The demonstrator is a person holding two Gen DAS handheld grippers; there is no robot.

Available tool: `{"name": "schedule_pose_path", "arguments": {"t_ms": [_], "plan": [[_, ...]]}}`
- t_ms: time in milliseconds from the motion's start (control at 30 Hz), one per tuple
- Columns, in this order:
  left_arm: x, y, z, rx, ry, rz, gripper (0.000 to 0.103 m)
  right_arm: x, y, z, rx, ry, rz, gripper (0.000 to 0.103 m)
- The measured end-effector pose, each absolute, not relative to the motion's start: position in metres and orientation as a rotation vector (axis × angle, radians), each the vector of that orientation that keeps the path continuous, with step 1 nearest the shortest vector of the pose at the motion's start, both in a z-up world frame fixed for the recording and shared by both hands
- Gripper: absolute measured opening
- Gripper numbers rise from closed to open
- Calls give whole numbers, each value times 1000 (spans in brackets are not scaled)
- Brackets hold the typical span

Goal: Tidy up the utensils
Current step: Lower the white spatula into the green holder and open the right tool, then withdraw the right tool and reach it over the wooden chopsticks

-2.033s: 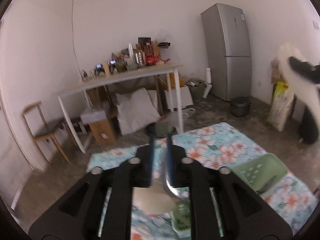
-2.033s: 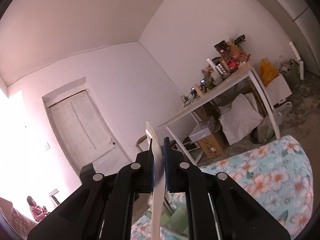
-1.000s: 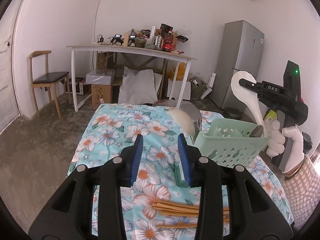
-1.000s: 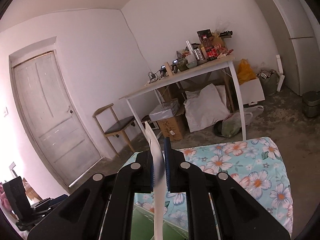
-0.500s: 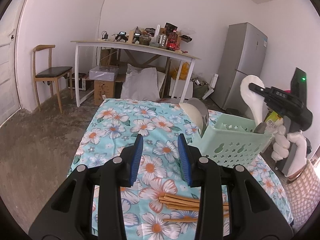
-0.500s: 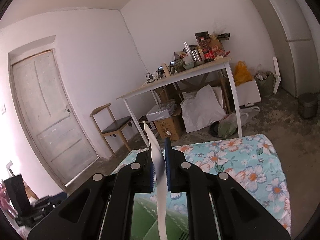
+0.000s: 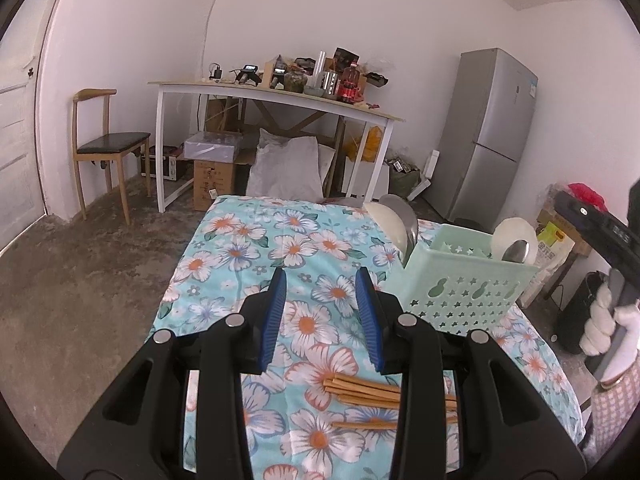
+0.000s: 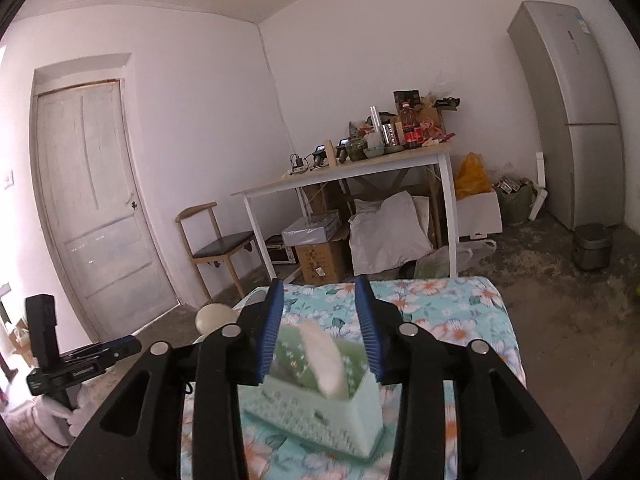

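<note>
Chopsticks next: lying just below open, empty left hand-held gripper (image 7: 323, 316), long axis crosswise to its fingers.
Right hand-held gripper (image 8: 320, 324) opening, white spoon (image 8: 324, 362) loose between jaws, propped in green basket (image 8: 320, 412). Wooden chopsticks (image 7: 360, 390) flat on floral-clothed bench (image 7: 240, 240), left hand nearer. Bare-floored room, fridge (image 7: 492, 136) behind.

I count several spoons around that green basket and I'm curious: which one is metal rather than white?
The small grey metal spoon standing inside the basket, just in front of a round white spoon. The others are white.
</note>
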State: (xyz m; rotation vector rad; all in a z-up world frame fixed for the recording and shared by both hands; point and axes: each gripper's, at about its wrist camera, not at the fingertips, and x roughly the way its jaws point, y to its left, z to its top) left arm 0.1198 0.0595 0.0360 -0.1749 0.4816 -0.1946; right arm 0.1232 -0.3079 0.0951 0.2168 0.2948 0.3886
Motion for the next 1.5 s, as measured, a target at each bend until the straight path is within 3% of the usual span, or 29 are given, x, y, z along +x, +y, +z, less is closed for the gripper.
{"name": "schedule_pose_path", "arguments": {"t_ms": [200,367,667,867,967,1200,1433,1500], "plan": [[103,65,22,-198,555,-217,42,77,-312,83,242,364,391,70],[88,63,-11,-223,692,-242,47,48,-291,44,165,550,344,83],[57,40,-61,-188,878,-268,59,17,-257,-31,21,813,163,90],[51,38,-75,-222,856,-249,73,18,-249,-76,-21,923,64,97],[50,35,-74,-231,843,-257,83,15,-250,-77,-16,908,59,97],[52,47,-74,-359,815,-309,92,10,-259,-75,-7,901,118,97],[50,44,-75,-336,800,-340,95,35,-242,-29,22,796,157,96],[50,46,-74,-334,806,-350,95,55,-227,-22,19,780,181,90]]}}
